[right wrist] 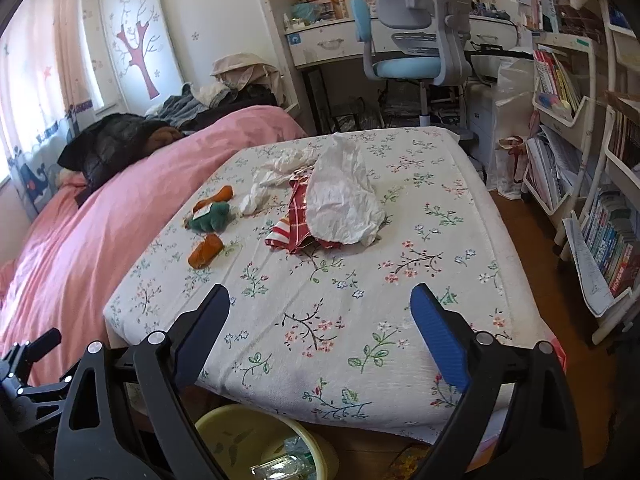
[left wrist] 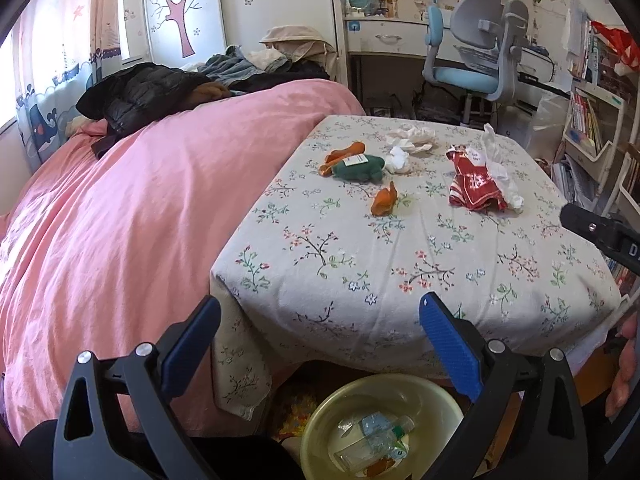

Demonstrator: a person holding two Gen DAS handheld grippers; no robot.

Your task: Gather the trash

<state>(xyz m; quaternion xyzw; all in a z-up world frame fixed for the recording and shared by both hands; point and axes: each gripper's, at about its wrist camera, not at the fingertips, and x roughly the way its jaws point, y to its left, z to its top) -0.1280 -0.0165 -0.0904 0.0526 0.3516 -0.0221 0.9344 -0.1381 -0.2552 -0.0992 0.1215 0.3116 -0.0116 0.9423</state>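
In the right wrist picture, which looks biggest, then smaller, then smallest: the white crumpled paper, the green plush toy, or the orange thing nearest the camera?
1. White crumpled paper, clearly the largest.
2. Green plush toy.
3. Orange thing, though it looks close in size to the toy and sits nearer the camera, so that ranking is unsure.

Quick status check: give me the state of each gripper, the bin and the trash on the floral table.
left gripper: open, empty
right gripper: open, empty
yellow basin: on floor, holds plastic bottles
red wrapper: on table, partly under white paper
white paper: crumpled, on table
orange wrapper: on table, alone
green plush toy: lying on table
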